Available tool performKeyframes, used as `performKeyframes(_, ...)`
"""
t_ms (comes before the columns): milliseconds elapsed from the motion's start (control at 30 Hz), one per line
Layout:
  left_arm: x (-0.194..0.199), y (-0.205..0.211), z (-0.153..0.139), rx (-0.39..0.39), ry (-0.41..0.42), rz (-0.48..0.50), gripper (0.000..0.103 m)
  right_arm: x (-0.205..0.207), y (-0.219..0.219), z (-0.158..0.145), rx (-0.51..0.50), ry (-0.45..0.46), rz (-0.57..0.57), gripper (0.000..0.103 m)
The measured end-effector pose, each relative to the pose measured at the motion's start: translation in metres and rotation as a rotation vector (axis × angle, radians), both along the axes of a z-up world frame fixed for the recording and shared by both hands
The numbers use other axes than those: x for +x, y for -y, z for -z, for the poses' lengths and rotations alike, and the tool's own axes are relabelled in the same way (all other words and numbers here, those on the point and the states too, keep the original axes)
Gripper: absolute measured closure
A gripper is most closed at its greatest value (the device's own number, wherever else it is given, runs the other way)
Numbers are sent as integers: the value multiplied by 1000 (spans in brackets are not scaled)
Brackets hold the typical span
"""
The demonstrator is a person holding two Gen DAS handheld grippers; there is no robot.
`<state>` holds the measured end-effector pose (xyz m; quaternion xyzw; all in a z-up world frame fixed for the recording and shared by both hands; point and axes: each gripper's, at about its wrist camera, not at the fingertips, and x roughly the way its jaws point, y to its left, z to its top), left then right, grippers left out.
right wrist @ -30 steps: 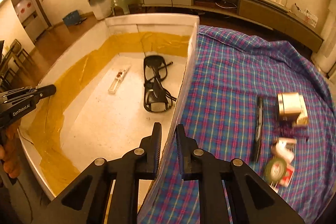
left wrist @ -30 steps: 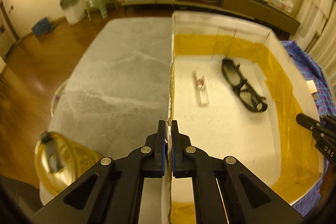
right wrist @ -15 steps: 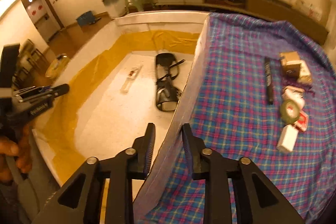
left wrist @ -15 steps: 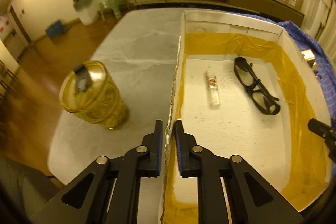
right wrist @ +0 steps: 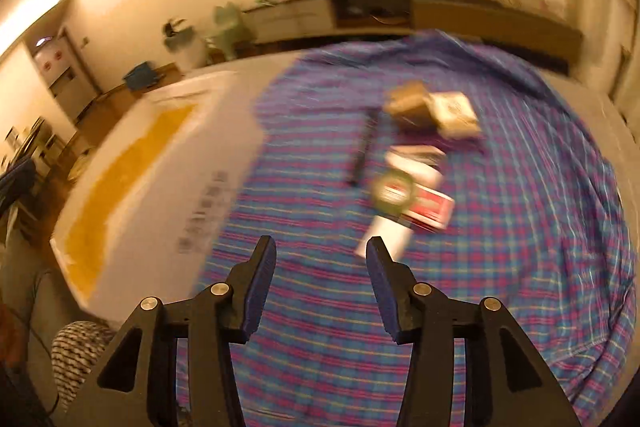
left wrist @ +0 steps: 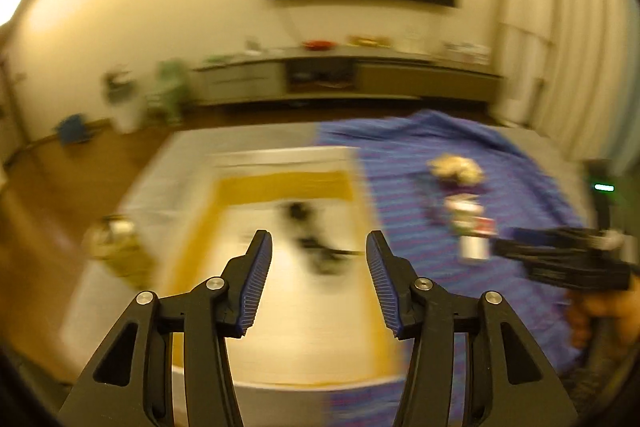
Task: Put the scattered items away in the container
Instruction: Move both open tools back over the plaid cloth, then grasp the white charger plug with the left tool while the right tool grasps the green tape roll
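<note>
White container [left wrist: 280, 163] sits left, on its floor a blurred pair of black glasses [left wrist: 316, 247]; left gripper [left wrist: 319, 247] above it, jaws opening, nothing between. To its right on the plaid cloth [right wrist: 520, 227], well apart: pen [right wrist: 362, 155], boxes [right wrist: 432, 111], tape roll [right wrist: 390, 193], red card pack [right wrist: 430, 211]. Right gripper [right wrist: 321, 251] over cloth, jaws opening, empty.

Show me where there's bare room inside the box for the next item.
Inside the white box, the near floor in front of the black glasses is bare up to the near wall. The far end by the glasses is taken. On the plaid cloth, the clutter bunches around the red card box.
</note>
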<state>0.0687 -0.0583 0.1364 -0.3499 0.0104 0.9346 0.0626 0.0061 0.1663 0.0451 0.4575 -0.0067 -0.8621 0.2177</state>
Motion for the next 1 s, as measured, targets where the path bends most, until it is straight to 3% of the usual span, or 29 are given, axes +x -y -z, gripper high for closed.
performKeyframes(100,-30,-65,26,18,82,122,51,-27,-24,15,6,30,18,54)
performKeyframes(200,-65,-103,62,26,144,152,51,-51,-38,29,31,39,27,54)
performKeyframes(367,-126,-121,125,96,250,103,51,-87,-48,61,64,92,-5,54)
performKeyframes(467,-135,-128,143,132,260,102,51,-92,-45,69,53,124,-35,56)
performKeyframes(667,-130,-134,156,125,234,94,51,-100,-37,75,93,101,-62,57)
performKeyframes(867,-122,-131,152,108,205,74,51,-105,-29,68,38,74,-70,57)
performKeyframes(1000,-116,-137,153,93,200,101,51,-114,-3,73,97,56,-116,57)
